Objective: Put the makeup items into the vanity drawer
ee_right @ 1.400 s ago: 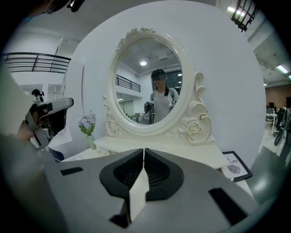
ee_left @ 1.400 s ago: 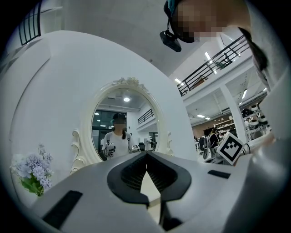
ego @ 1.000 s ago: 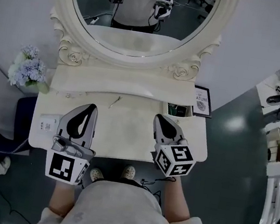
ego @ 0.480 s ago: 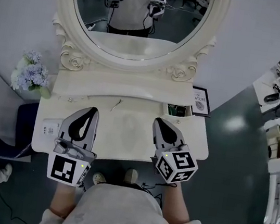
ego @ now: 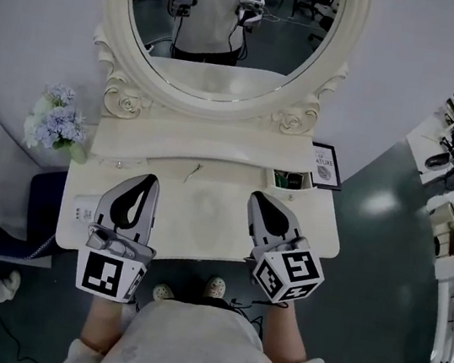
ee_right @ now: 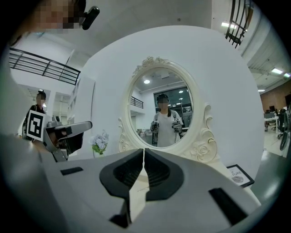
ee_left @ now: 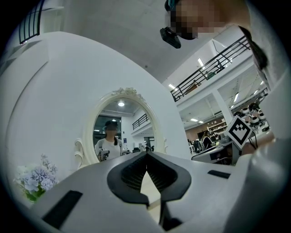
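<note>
Hovering pre-pick | left gripper (ego: 150, 180) and right gripper (ego: 257, 197) both pinched closed, empty, over vanity top (ego: 203, 224) front edge | thin makeup item (ego: 192, 173) lies near back edge, small tray (ego: 291, 179) (contents unclear) at back right corner | next, likely: part jaws, open drawer

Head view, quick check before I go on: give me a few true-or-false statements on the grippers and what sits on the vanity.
1. The left gripper and right gripper are both shut and empty. True.
2. The blue flowers stand at the vanity's right side. False: they are at its left side.
3. A framed picture sits at the vanity's right rear corner. True.
4. The right gripper holds the thin stick. False: the stick lies on the top near the mirror base, apart from both grippers.
</note>
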`<state>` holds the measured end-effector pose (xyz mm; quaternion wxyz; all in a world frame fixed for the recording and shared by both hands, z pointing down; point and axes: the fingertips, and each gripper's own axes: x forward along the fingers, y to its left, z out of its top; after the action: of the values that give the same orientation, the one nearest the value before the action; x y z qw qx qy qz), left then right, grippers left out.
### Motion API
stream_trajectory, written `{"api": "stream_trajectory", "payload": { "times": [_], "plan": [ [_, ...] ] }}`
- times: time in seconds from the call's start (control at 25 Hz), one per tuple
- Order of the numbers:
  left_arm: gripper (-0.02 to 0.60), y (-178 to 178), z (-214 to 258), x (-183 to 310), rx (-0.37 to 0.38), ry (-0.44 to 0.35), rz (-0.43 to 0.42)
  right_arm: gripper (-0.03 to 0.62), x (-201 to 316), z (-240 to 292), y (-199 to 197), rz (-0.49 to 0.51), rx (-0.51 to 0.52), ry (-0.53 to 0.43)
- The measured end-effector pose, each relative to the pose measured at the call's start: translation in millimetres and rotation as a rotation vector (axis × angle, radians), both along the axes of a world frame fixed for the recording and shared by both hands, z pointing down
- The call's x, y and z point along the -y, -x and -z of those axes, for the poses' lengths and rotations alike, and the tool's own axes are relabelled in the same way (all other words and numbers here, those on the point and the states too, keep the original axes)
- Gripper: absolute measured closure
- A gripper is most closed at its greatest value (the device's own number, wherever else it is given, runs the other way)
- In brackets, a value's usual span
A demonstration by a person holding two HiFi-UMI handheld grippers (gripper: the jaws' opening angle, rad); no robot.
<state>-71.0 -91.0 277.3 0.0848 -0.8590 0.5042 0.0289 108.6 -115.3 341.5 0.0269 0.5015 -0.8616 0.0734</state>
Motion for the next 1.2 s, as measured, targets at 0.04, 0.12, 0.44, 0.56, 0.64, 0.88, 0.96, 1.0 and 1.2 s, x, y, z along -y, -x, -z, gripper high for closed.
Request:
{"api": "stream_trajectory", "payload": {
  "times": [0.04,0.12,0.44,0.56,0.64,0.88,0.96,1.0,1.2],
  "plan": [
    [0.568,1,1,-1,0.001,-0.001,-0.001,0.569,-2,2,1,0.000,0.000,-0.006],
    [0.568,3,2,-3,0.003,-0.001,-0.003,0.569,-5,7,3,-0.002,0.000,-0.018],
    [0.568,11,9,-12,0.004,-0.022,-0.012,0.569,-18,22,11,-0.005,0.013,-0.059],
    [0.568,14,11,-15,0.004,-0.026,-0.011,0.569,-23,28,14,-0.005,0.015,-0.073],
    [0.568,16,13,-18,0.004,-0.032,-0.008,0.569,-26,31,17,-0.005,0.013,-0.083],
    [0.568,20,12,-25,-0.005,-0.040,-0.011,0.568,-35,38,21,-0.001,0.021,-0.108],
    [0.568,23,15,-28,0.000,-0.041,-0.007,0.568,-39,40,24,0.000,0.020,-0.112],
    [0.568,23,17,-31,0.004,-0.041,-0.006,0.568,-42,41,25,0.002,0.019,-0.114],
    [0.568,25,19,-34,0.004,-0.044,-0.001,0.568,-47,45,29,0.014,0.015,-0.130]
  ]
}}
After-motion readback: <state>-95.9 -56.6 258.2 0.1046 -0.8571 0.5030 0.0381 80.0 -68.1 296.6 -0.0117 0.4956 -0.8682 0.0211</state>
